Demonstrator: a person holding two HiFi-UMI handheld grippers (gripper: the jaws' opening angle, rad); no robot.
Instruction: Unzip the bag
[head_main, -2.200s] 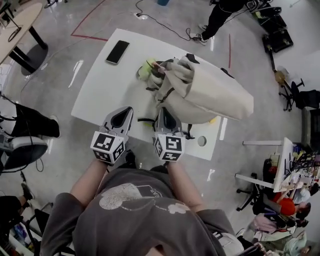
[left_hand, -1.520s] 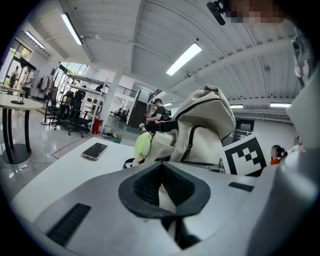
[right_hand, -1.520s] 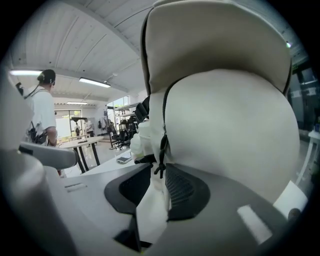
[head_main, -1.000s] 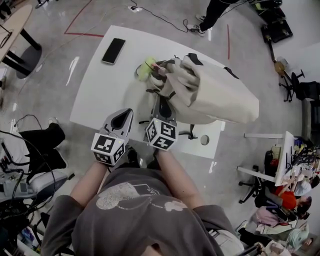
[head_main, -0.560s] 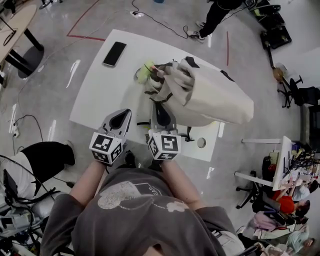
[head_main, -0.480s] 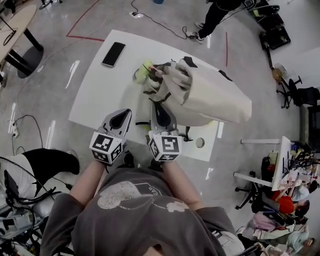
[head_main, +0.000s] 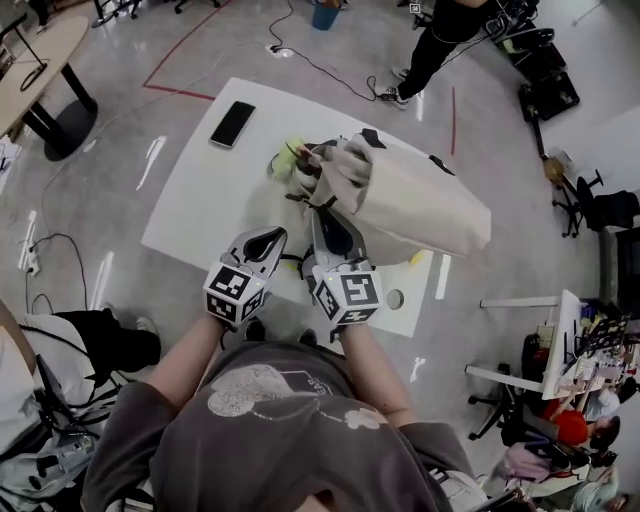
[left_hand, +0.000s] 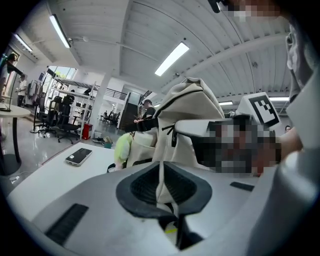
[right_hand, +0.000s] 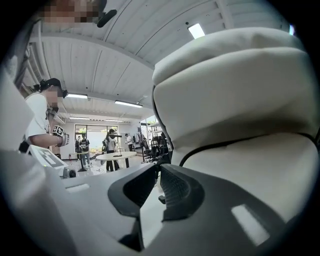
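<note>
A cream backpack (head_main: 420, 200) lies on its side on the white table (head_main: 200, 200), its top end towards the yellow-green item (head_main: 288, 158). My right gripper (head_main: 333, 222) is pressed against the bag's near side. In the right gripper view its jaws (right_hand: 157, 172) stand nearly together, with a small dark zipper tab (right_hand: 159, 199) pinched between the pads. The cream fabric (right_hand: 235, 100) and a black zip line (right_hand: 220, 145) fill that view. My left gripper (head_main: 268, 240) hovers shut and empty just left of the right one. In its own view (left_hand: 161, 172) it points at the bag (left_hand: 192, 107).
A black phone (head_main: 233, 123) lies at the table's far left corner. A round hole (head_main: 394, 298) sits near the table's front right edge. A person (head_main: 450, 30) stands beyond the table, with cables on the floor. Office chairs and desks stand at the right.
My right gripper has risen along the bag's side and rolled, still against the fabric. The left gripper has drifted closer to the bag and the right gripper.
</note>
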